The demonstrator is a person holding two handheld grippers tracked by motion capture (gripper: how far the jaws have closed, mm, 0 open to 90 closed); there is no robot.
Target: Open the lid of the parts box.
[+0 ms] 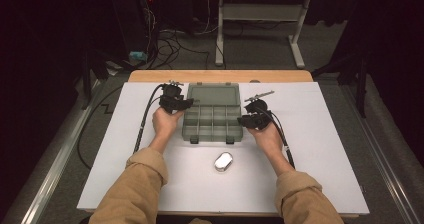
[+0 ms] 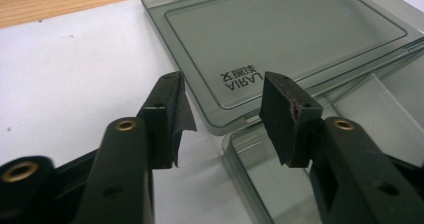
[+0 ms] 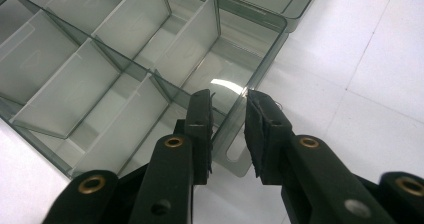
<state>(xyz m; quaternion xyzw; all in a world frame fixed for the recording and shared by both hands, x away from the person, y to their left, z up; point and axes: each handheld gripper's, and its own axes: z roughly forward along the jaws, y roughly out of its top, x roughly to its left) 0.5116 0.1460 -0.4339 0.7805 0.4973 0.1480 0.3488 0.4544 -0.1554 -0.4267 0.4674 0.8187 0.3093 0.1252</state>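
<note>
Dark room with cables and a second desk frame behind; in front, a desk (image 1: 320,149) covered by a white sheet, wooden edge showing at the far side. On it sits a smoky clear organizer box (image 1: 212,120), centre-far, lid (image 1: 212,94) swung fully back and lying flat on the sheet, so the divided compartments are exposed and look empty. A small shiny oval object (image 1: 223,161) lies nearer the person, apart from the box; can't tell what it is. The left hand-held gripper (image 2: 225,119) hovers at the box's left hinge corner; its jaws stand apart with nothing pinched between them, the lid's corner just past the tips, not touched by the pads. Judgement: it's placed there because the lid work is done and it has let go. The right hand-held gripper (image 3: 229,129) straddles the box's right side wall near the front corner, one jaw inside the end compartment, one outside; the inner pad seems against the wall, while a gap shows at the outer one, so I can't tell if it's truly clamping. Likely it's there to steady the light box so it doesn't slide or tip. Both forearms come in low and rest near the sheet.
</note>
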